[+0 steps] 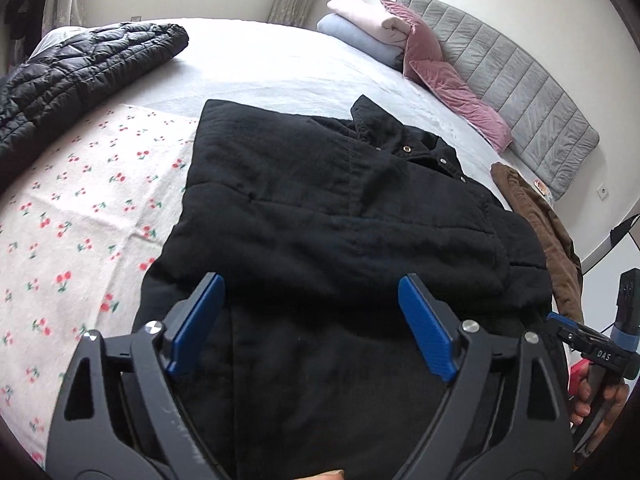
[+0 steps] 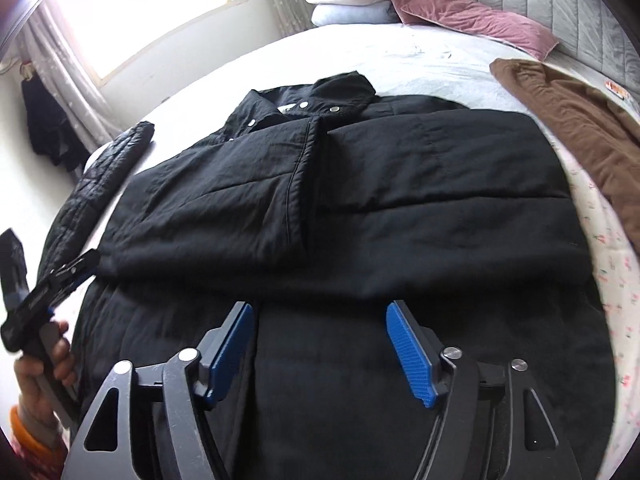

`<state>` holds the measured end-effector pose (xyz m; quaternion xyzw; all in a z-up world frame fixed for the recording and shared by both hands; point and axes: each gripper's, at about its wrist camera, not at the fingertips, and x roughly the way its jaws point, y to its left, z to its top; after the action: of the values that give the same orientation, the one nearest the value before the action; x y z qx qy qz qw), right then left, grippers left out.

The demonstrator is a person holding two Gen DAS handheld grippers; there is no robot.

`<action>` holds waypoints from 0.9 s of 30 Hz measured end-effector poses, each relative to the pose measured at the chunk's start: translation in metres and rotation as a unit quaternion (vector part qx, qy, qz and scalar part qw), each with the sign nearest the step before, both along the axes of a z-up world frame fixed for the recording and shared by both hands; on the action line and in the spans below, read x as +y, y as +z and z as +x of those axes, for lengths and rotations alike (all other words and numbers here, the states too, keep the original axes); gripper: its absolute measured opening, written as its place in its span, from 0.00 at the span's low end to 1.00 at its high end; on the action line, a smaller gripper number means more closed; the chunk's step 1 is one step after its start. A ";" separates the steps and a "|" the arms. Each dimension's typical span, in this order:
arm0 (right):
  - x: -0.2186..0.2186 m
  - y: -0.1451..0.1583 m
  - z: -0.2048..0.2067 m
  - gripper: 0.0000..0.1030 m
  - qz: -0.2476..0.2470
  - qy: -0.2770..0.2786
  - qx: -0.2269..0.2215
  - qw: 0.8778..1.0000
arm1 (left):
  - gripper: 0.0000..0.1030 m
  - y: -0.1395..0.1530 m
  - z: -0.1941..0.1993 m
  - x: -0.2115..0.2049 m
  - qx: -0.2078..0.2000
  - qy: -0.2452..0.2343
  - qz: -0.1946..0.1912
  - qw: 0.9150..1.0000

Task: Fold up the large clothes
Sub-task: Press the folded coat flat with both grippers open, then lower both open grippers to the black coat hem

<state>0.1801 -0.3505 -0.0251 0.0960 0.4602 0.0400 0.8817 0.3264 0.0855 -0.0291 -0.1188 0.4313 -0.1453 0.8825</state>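
Observation:
A large black padded jacket (image 1: 340, 216) lies flat on the bed, collar with metal snaps at the far end, both sleeves folded across its chest. It also fills the right wrist view (image 2: 360, 208). My left gripper (image 1: 310, 284) is open and empty, hovering over the jacket's lower part. My right gripper (image 2: 320, 312) is open and empty over the lower part too. The right gripper also shows in the left wrist view (image 1: 588, 344) at the jacket's right edge. The left gripper shows in the right wrist view (image 2: 76, 266) at the jacket's left edge.
A black quilted jacket (image 1: 80, 72) lies at the far left. A brown garment (image 2: 580, 128) lies to the right. Pink pillows (image 1: 452, 88), folded blankets (image 1: 368, 28) and a grey headboard (image 1: 520, 76) are at the far end. A cherry-print sheet (image 1: 80, 220) covers the bed.

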 end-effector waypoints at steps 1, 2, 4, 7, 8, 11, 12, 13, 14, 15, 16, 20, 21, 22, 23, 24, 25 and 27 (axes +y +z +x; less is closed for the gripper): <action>-0.005 0.007 -0.017 0.77 -0.001 0.004 -0.005 1.000 | 0.86 0.004 -0.009 0.003 0.009 0.001 0.008 1.000; -0.010 0.012 -0.032 0.79 -0.002 0.005 -0.009 1.000 | 0.86 0.008 -0.020 0.007 0.016 0.001 0.017 1.000; -0.022 0.021 -0.063 0.82 -0.001 0.007 -0.011 1.000 | 0.86 0.017 -0.044 0.015 0.028 0.000 0.041 0.999; -0.040 0.029 -0.107 0.83 -0.008 0.010 -0.005 1.000 | 0.87 0.031 -0.084 0.034 0.043 0.002 0.065 0.997; -0.044 0.031 -0.119 0.83 -0.017 0.006 -0.004 1.000 | 0.87 0.035 -0.099 0.041 0.047 0.003 0.069 0.997; -0.062 0.037 -0.162 0.83 -0.036 -0.003 -0.007 0.999 | 0.92 0.044 -0.139 0.063 0.054 0.002 0.076 0.996; -0.069 0.038 -0.177 0.84 -0.035 -0.007 -0.009 0.999 | 0.93 0.045 -0.150 0.070 0.057 0.003 0.076 0.995; -0.076 0.039 -0.190 0.84 -0.033 -0.009 -0.011 0.999 | 0.93 0.045 -0.162 0.077 0.059 0.005 0.076 0.995; -0.084 0.038 -0.202 0.84 -0.030 -0.011 -0.012 0.999 | 0.93 0.043 -0.174 0.085 0.062 0.007 0.073 0.995; -0.090 0.037 -0.215 0.84 -0.030 -0.014 -0.012 0.999 | 0.93 0.040 -0.184 0.090 0.067 0.007 0.071 0.995; -0.095 0.037 -0.226 0.84 -0.035 -0.018 -0.012 0.999 | 0.93 0.037 -0.193 0.094 0.074 0.006 0.068 0.995; -0.116 0.028 -0.266 0.84 -0.045 -0.016 -0.013 0.999 | 0.93 0.011 -0.225 0.103 0.105 -0.029 0.056 0.992; -0.122 0.024 -0.274 0.84 -0.035 -0.016 -0.014 0.999 | 0.93 0.005 -0.231 0.104 0.109 -0.036 0.055 0.992; -0.127 0.019 -0.280 0.84 -0.022 -0.019 -0.011 1.000 | 0.93 -0.001 -0.235 0.105 0.112 -0.042 0.056 0.991; -0.133 0.015 -0.286 0.84 -0.008 -0.021 -0.007 1.000 | 0.93 -0.005 -0.241 0.104 0.113 -0.048 0.055 0.991; -0.138 0.011 -0.290 0.84 0.008 -0.020 -0.004 1.000 | 0.93 -0.009 -0.245 0.104 0.114 -0.057 0.054 0.990; -0.144 0.007 -0.294 0.84 0.024 -0.018 -0.004 1.000 | 0.93 -0.012 -0.247 0.103 0.115 -0.066 0.053 0.990; -0.153 0.000 -0.299 0.84 0.048 -0.017 -0.009 0.999 | 0.93 -0.019 -0.250 0.101 0.114 -0.081 0.050 0.989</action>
<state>-0.1194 -0.5039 -0.0248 0.1461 0.4484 0.0481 0.8805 0.0763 0.1870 -0.0485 -0.0548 0.5440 -0.1797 0.8178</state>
